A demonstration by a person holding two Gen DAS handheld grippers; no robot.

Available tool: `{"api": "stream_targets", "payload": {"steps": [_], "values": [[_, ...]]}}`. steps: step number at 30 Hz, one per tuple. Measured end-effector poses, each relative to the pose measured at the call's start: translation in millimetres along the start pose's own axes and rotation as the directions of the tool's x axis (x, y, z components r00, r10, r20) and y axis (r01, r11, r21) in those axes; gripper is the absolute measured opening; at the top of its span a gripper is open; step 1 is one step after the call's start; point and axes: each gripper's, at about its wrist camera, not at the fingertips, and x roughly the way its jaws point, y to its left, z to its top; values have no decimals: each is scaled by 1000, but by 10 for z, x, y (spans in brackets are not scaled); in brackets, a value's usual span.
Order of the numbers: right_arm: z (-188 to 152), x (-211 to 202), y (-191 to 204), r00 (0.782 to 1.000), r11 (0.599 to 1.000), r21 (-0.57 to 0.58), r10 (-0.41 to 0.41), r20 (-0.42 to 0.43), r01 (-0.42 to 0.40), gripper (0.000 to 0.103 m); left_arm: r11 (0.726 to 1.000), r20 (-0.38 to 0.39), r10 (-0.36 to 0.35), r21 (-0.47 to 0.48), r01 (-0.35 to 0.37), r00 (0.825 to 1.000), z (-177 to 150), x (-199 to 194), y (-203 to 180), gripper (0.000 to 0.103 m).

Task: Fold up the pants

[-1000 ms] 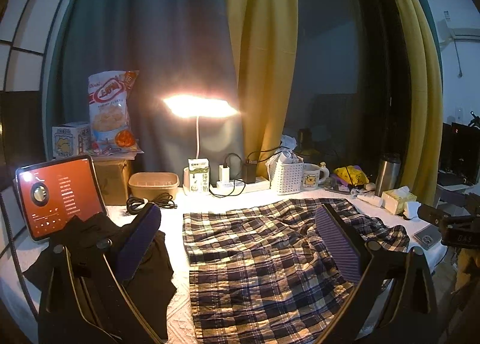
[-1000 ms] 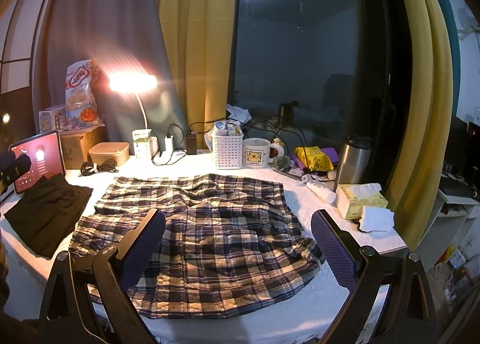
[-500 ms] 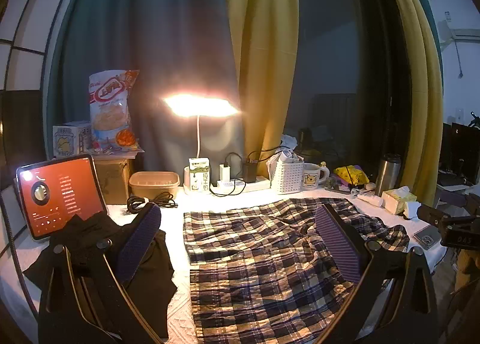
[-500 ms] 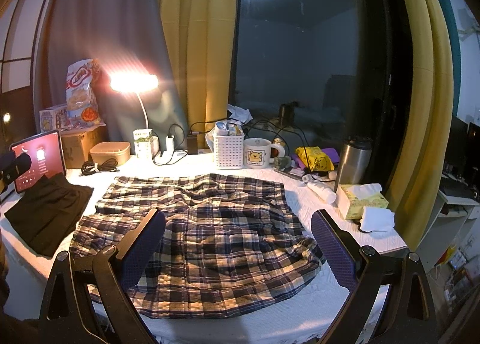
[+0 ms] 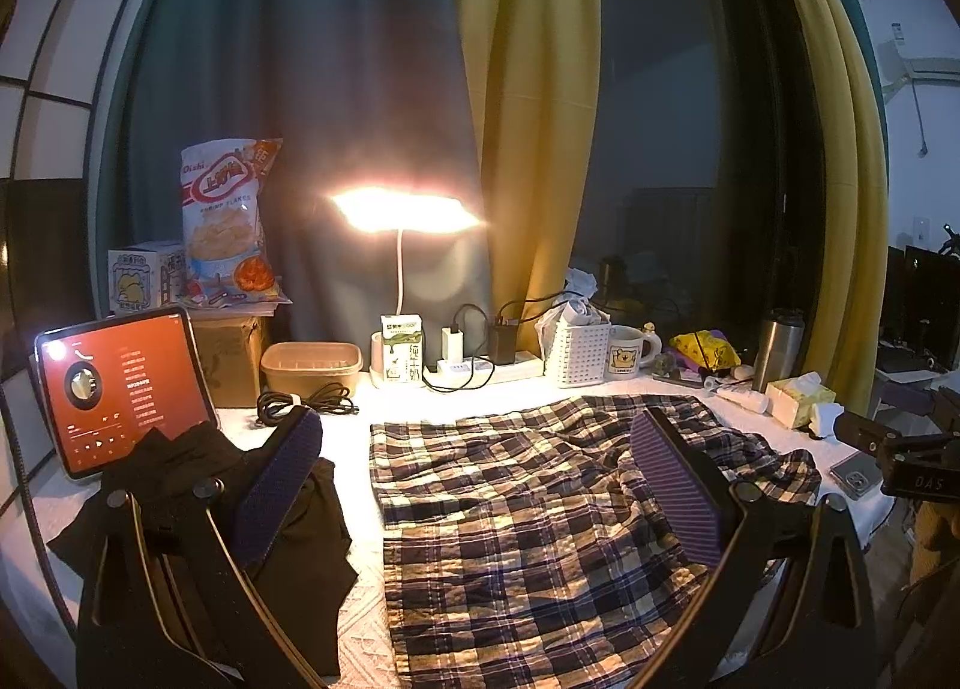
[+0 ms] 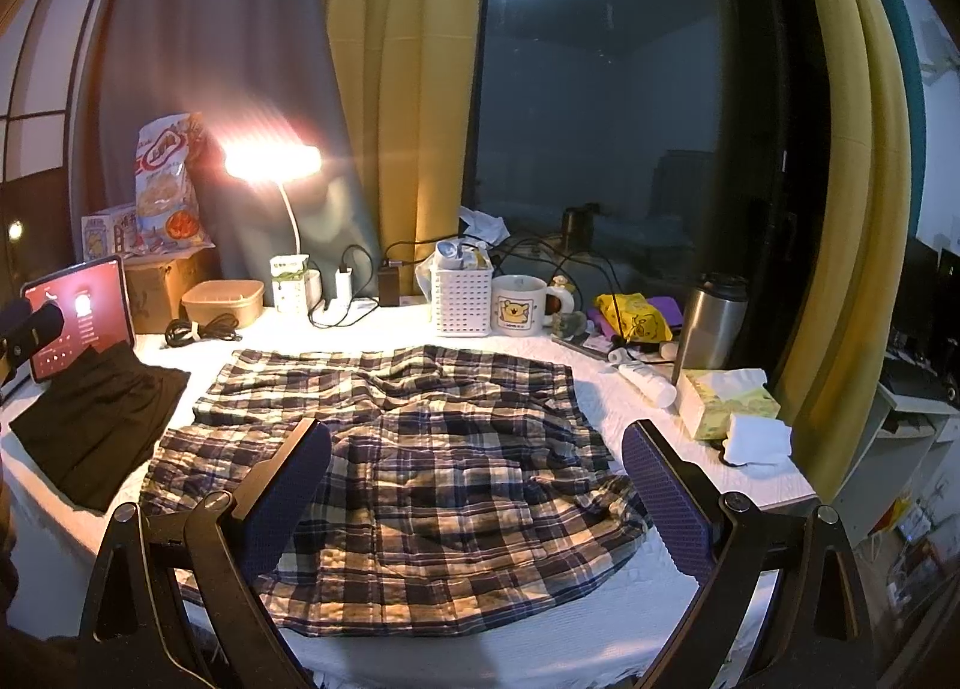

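Plaid pants (image 5: 528, 515) lie spread flat and a little wrinkled on the white table; they also show in the right wrist view (image 6: 408, 467). My left gripper (image 5: 474, 449) is open and empty, held above the pants' left edge, its left finger over a black garment (image 5: 198, 497). My right gripper (image 6: 477, 455) is open and empty, held above the near middle of the pants. Neither gripper touches the cloth.
A black garment (image 6: 96, 425) lies at the left by a lit tablet (image 5: 120, 389). Along the back stand a lamp (image 5: 408, 209), a milk carton (image 5: 402, 350), a white basket (image 6: 462, 299), a mug (image 6: 522, 311), a steel flask (image 6: 711, 323) and a tissue box (image 6: 729, 398).
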Motion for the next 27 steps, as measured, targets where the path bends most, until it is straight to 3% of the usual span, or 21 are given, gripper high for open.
{"api": "stream_targets", "payload": {"steps": [27], "values": [[-6, 3, 13, 1000, 1000, 1, -1, -2, 1, 98, 1000, 0, -2, -2, 2, 1000, 10, 4, 7, 102]]}}
